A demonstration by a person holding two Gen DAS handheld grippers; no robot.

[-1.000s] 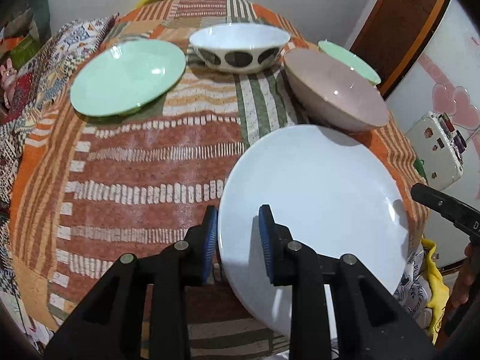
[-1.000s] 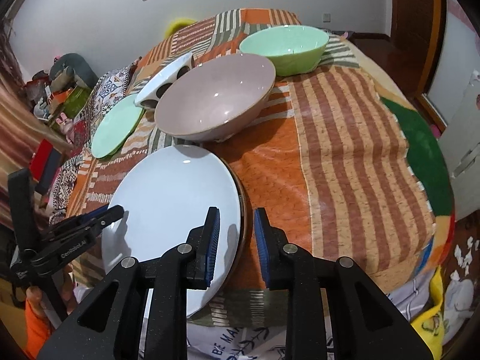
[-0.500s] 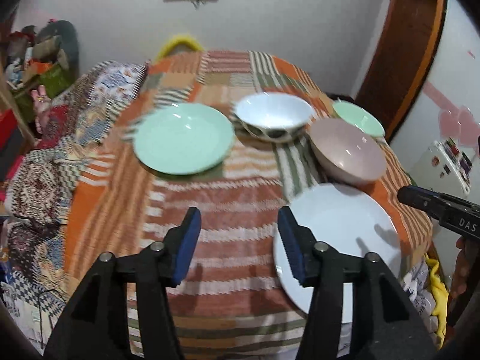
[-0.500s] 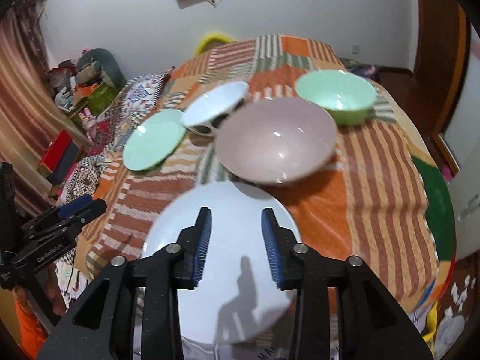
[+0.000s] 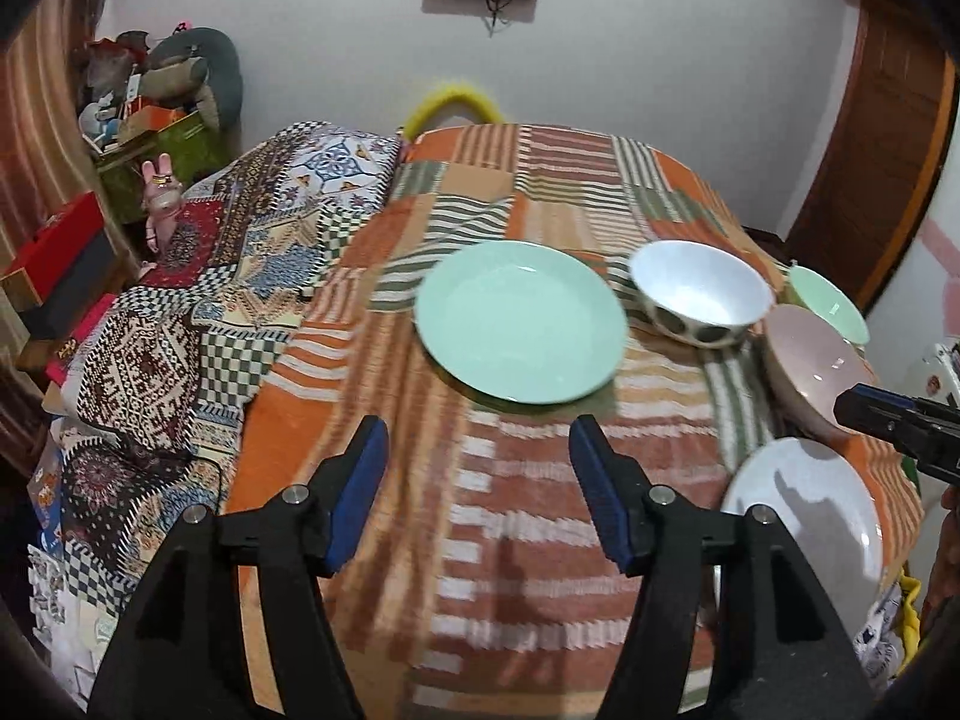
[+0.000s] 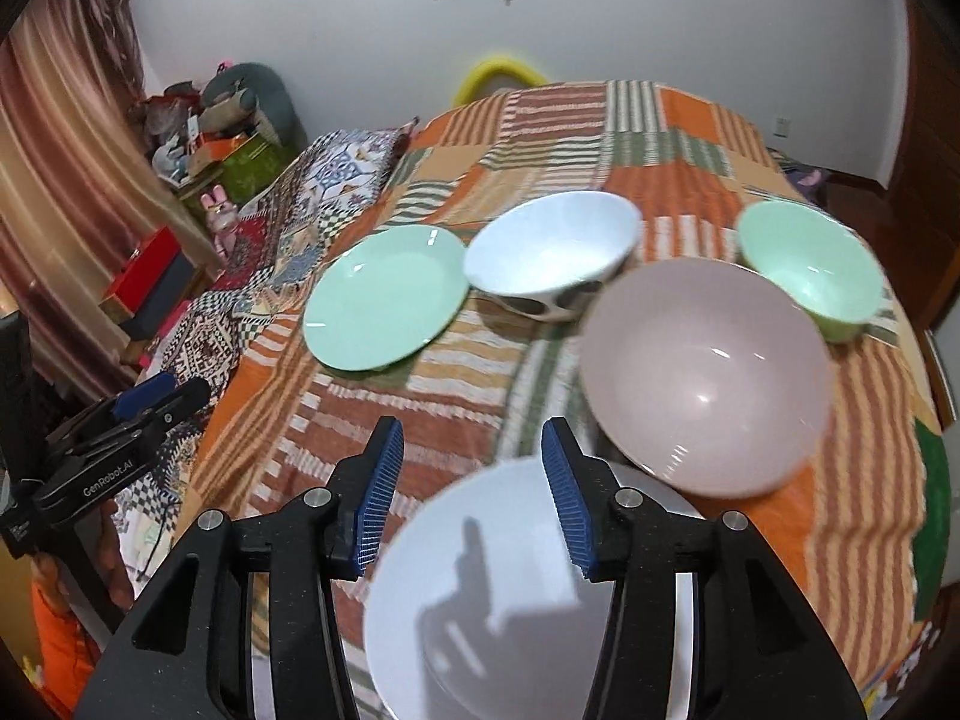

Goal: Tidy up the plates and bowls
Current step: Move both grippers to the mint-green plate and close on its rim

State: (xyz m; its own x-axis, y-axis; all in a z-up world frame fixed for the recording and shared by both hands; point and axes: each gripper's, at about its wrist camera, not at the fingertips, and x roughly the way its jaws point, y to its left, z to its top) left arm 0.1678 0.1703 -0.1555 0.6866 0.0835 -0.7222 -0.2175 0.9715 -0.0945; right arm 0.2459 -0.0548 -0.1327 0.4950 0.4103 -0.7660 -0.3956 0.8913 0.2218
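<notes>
On the striped orange cloth of the table (image 5: pixel 540 540) lie a mint green plate (image 5: pixel 519 321) (image 6: pixel 384 297) and a white plate (image 5: pixel 804 516) (image 6: pixel 510 600) at the near edge. Behind them stand a white bowl with dark ovals (image 5: pixel 699 300) (image 6: pixel 552 252), a pink bowl (image 5: pixel 816 372) (image 6: pixel 708 384) and a green bowl (image 5: pixel 828 300) (image 6: pixel 810 270). My left gripper (image 5: pixel 477 480) hovers over bare cloth short of the green plate, jaws opening, nothing between them. My right gripper (image 6: pixel 471 480) hangs above the white plate's far rim, jaws opening and empty.
Patterned blankets (image 5: pixel 198 324) drape a surface left of the table. Boxes and soft toys (image 5: pixel 150 120) pile up in the far left corner. A yellow chair back (image 5: pixel 450 105) rises behind the table. A wooden door (image 5: pixel 882 150) stands at the right.
Both grippers have let go of the white plate's rim, opened, and drawn back and up. The plate now lies flat at the table's near edge.
</notes>
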